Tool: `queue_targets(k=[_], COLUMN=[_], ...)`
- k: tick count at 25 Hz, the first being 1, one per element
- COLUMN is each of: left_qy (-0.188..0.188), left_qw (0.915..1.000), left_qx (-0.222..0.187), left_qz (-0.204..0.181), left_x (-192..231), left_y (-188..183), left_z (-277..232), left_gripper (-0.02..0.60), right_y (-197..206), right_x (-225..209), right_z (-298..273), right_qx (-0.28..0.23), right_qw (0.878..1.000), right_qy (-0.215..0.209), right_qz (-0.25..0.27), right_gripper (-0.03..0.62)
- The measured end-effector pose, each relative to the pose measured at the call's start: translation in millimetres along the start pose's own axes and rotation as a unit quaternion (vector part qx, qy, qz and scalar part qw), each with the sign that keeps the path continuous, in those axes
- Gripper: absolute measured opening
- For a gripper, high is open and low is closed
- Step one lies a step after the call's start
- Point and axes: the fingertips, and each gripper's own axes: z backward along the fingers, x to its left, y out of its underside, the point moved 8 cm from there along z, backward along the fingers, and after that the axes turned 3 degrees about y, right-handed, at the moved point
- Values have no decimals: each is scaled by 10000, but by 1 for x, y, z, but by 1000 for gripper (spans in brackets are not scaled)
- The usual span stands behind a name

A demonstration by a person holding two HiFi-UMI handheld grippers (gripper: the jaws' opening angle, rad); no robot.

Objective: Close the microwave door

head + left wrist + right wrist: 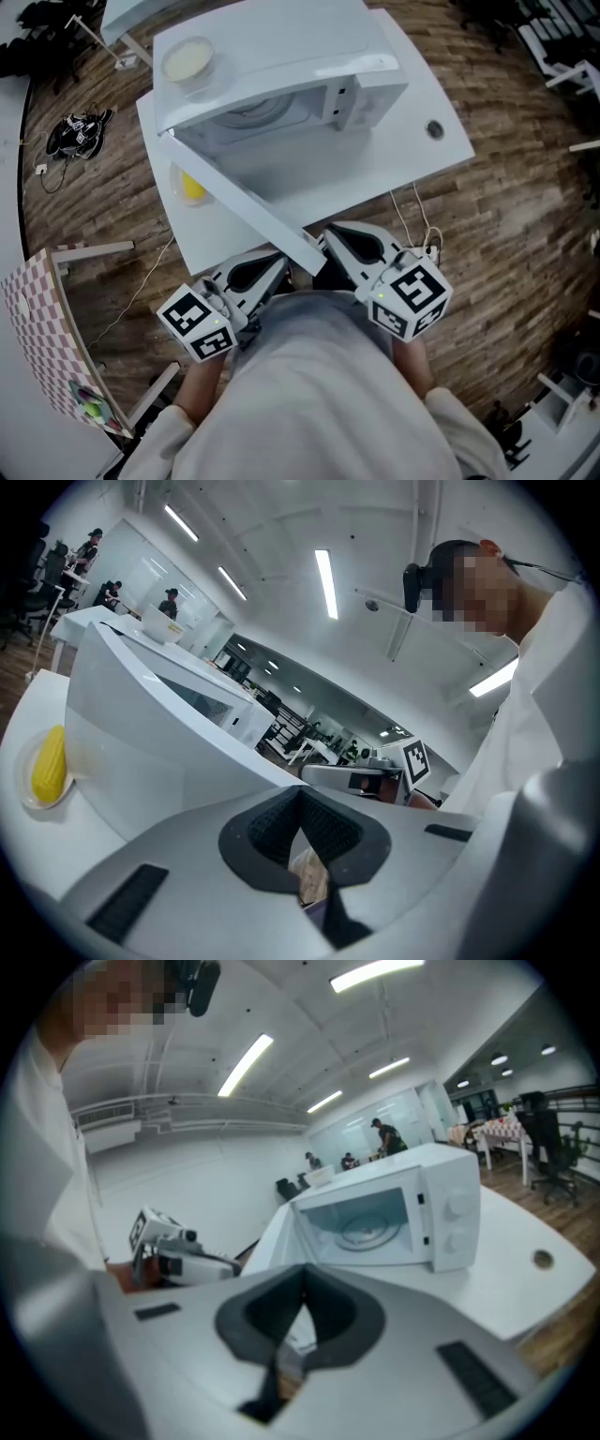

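Note:
A white microwave (281, 66) stands on a white table (412, 164). Its door (246, 204) is swung wide open toward me, and the empty cavity with the glass turntable (367, 1225) shows. My left gripper (279, 268) is held low by my body, just under the door's free end, shut with nothing in it. My right gripper (334, 240) is beside it to the right of the door's tip, also shut and empty. In the left gripper view the door (159, 752) fills the left side above the gripper (302, 810). The right gripper (302, 1309) points toward the microwave (441, 1208).
A yellow corn cob on a small plate (192, 184) lies on the table left of the microwave, behind the open door. A round bowl (187, 59) sits on the microwave's top. A checkered board (37, 328) and cables (80, 133) are on the wood floor at left.

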Motion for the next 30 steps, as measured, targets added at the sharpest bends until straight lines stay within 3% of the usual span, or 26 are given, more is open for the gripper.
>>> queue_targets(k=[30], left_qy=[-486], left_qw=[9968], left_qx=[-612], left_qz=[192], left_x=[6], left_y=[-12], left_z=[-52], left_gripper=[17], right_y=[-25], right_x=[-60], right_z=[0], right_qx=[128], right_qw=[9979], right_qy=[-577], right_qz=[278], right_gripper=[17])
